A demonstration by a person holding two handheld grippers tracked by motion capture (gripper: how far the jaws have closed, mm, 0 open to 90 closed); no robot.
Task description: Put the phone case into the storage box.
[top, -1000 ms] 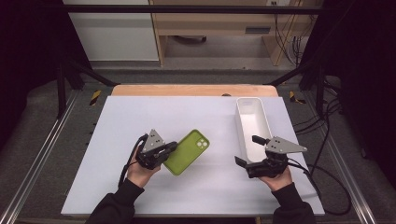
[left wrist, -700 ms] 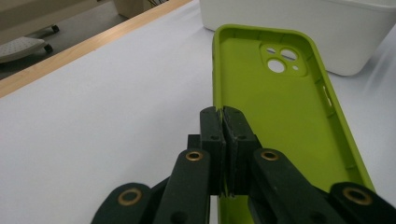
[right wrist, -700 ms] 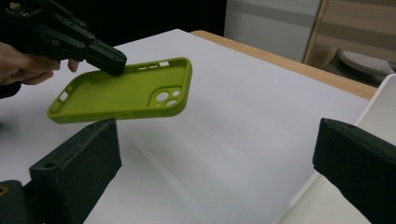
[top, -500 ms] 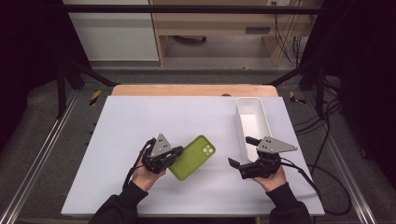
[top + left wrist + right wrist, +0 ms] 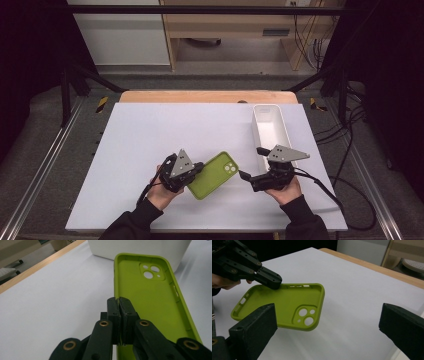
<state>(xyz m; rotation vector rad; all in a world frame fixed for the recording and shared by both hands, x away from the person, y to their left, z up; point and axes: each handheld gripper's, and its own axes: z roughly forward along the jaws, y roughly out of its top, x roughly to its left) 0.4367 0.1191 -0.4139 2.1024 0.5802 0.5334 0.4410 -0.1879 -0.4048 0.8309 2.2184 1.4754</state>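
A lime-green phone case [image 5: 215, 174] hangs just above the white table [image 5: 150, 135], inner side up, camera cutouts toward the far right. My left gripper [image 5: 198, 170] is shut on its long left edge; in the left gripper view the jaws [image 5: 120, 303] pinch the case wall [image 5: 150, 297]. My right gripper [image 5: 253, 163] stands open a short way right of the case, nothing between its fingers. The right gripper view looks through its own spread jaws [image 5: 328, 308] at the case [image 5: 287, 302], with the left gripper [image 5: 271, 280] clamped on the far rim.
A long white bin [image 5: 270, 125] stands at the right of the table, just beyond the right gripper, and also behind the case [image 5: 140, 250]. A wooden strip [image 5: 205, 96] runs along the table's far edge. Cables [image 5: 345, 190] trail off to the right.
My left gripper has carried the case to the right and a little toward the near edge, closer to the right gripper. The right gripper has barely moved.
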